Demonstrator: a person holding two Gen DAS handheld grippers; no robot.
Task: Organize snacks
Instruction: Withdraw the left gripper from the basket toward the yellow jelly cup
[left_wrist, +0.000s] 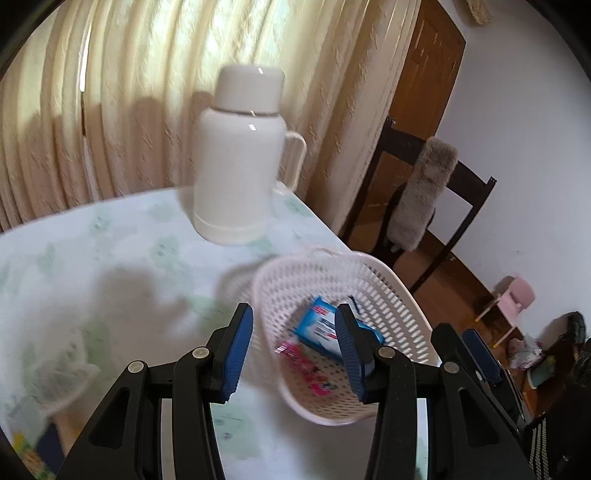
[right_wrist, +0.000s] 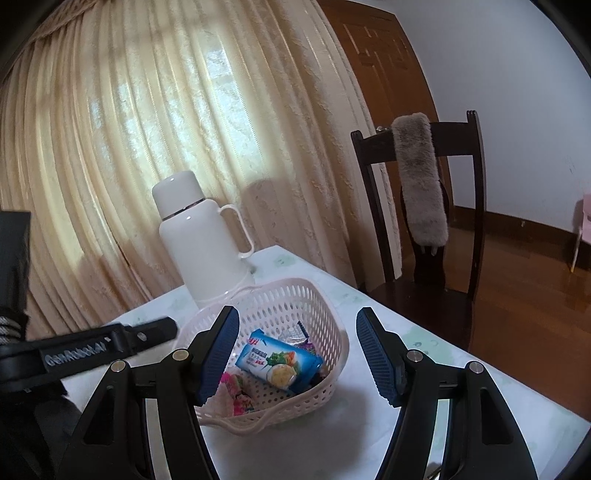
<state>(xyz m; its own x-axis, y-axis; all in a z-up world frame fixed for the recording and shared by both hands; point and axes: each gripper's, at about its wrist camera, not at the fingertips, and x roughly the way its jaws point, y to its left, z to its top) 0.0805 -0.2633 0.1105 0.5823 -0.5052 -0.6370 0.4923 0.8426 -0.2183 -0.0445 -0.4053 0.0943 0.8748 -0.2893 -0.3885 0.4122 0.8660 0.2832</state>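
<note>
Blue snack packet (right_wrist: 277, 363) lengthwise across basket (right_wrist: 334, 314), seemingly tilted.

Both grippers, left gripper (left_wrist: 293, 354) and right gripper (right_wrist: 297, 356), are black plastic with ribbed blue pads (right_wrist: 375, 356), silver pivot screws (right_wrist: 413, 355) just behind the pads, and white lettering on the left one.

Left wrist view smeared by motion blur. Pink packet (left_wrist: 308, 373) in basket (left_wrist: 376, 280) blurred, print unreadable. Blue packet (left_wrist: 325, 328) partly hidden behind gripper pad. Colourful object (left_wrist: 26, 456) at lower left cut by edge, unidentifiable. Silvery wrapper (right_wrist: 291, 334) mostly hidden behind blue packet in right wrist view.
</note>
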